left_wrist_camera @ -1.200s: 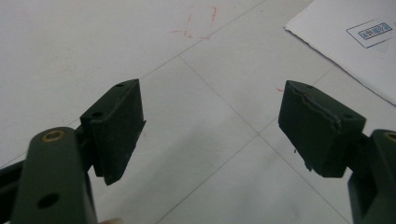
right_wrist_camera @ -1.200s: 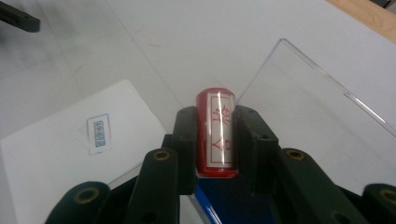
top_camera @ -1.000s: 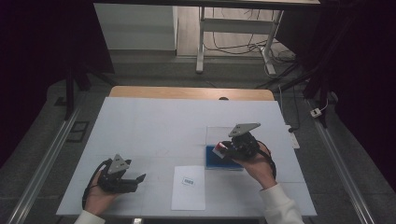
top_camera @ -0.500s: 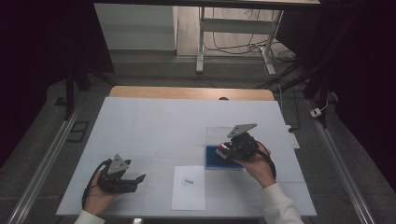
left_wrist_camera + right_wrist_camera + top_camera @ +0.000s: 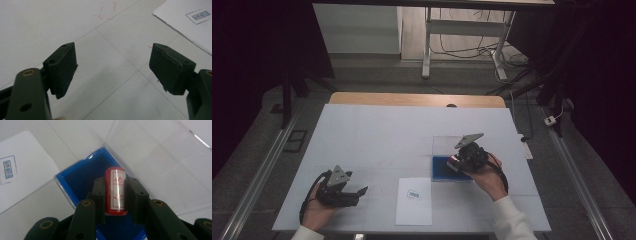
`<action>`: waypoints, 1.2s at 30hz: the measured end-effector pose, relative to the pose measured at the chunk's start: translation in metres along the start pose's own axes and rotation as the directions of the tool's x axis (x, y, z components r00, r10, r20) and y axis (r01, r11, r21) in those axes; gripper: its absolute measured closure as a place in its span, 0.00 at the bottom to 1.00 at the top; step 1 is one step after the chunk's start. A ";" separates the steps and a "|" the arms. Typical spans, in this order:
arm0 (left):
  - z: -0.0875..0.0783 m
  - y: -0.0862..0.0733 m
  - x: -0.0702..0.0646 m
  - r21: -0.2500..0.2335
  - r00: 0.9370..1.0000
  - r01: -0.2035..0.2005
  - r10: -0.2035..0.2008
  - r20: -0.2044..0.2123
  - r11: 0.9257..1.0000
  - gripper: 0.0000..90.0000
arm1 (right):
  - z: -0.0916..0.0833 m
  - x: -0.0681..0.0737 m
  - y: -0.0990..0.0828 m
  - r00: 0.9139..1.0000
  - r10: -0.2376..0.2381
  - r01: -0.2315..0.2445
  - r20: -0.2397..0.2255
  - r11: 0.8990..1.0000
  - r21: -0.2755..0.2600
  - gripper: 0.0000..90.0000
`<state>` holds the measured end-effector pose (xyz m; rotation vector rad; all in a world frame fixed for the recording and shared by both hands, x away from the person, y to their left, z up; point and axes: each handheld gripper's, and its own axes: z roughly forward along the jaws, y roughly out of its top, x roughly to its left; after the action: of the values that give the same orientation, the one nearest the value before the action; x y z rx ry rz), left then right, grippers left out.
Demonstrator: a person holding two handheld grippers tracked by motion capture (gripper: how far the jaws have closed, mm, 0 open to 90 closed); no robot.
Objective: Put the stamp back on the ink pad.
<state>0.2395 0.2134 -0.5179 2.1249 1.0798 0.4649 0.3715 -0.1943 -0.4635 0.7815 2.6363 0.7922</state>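
I am holding the right hand-held gripper (image 5: 455, 163) over the blue tray (image 5: 443, 169) at the right-centre of the worktop (image 5: 377, 130). In the right gripper view, its jaws are closing on a red stamp (image 5: 115, 191), one jaw on each side of the cylinder. The stamp is lying along the jaws, its white label with red characters facing the camera. Below it, the blue tray (image 5: 82, 176) is sitting open, and its clear lid (image 5: 160, 157) is lying flat on the worktop, just beyond the tray on the far side.

I am resting the left hand-held gripper (image 5: 360, 192) at the near left of the worktop, well apart from the tray. In the left gripper view, its jaws are standing wide with bare worktop (image 5: 50, 22) between them, gripping nothing.

A white sheet (image 5: 414, 200) is lying near the front edge, between the two grippers, just left of the tray. It is carrying a small rectangular stamped mark (image 5: 413, 194). The same sheet (image 5: 185, 22) is showing at the upper right in the left gripper view.
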 end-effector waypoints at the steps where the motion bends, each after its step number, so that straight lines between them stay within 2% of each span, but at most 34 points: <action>1: 0.000 0.000 0.000 0.001 1.000 0.000 0.000 -0.001 1.000 0.25 | 0.001 0.000 0.000 1.000 0.003 -0.003 0.000 1.000 0.004 0.78; 4: 0.000 0.000 0.001 0.001 1.000 0.002 -0.002 -0.003 1.000 0.25 | 0.004 0.000 -0.001 1.000 -0.001 0.001 0.000 1.000 0.017 0.78; 14: -0.002 -0.001 0.001 -0.006 1.000 0.016 -0.016 -0.002 1.000 0.25 | 0.005 -0.001 -0.001 1.000 0.006 -0.006 -0.003 1.000 0.006 0.77; 19: -0.004 -0.001 0.001 -0.032 1.000 0.018 -0.019 -0.007 0.999 0.26 | 0.005 0.000 -0.001 1.000 0.001 -0.001 0.001 1.000 0.006 0.77; 22: -0.004 -0.001 0.000 -0.031 1.000 0.018 -0.018 -0.005 0.999 0.26 | 0.004 0.000 -0.001 1.000 0.001 -0.001 0.001 1.000 0.004 0.75; 27: -0.003 -0.001 0.001 -0.025 1.000 0.018 -0.018 -0.002 1.000 0.26 | -0.001 -0.002 -0.002 0.999 0.032 -0.033 -0.029 0.999 -0.043 0.57; 33: -0.003 -0.002 0.000 -0.023 1.000 0.020 -0.020 -0.001 1.000 0.26 | -0.011 -0.005 -0.005 0.997 0.057 -0.063 -0.055 0.992 -0.108 0.51; 36: -0.003 -0.002 0.000 -0.023 1.000 0.018 -0.018 -0.002 1.000 0.26 | -0.017 -0.005 -0.007 0.997 0.059 -0.065 -0.049 0.988 -0.142 0.48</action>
<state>0.2363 0.2155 -0.5172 2.0939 1.0892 0.4693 0.3655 -0.2092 -0.4535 0.8188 2.5701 1.0144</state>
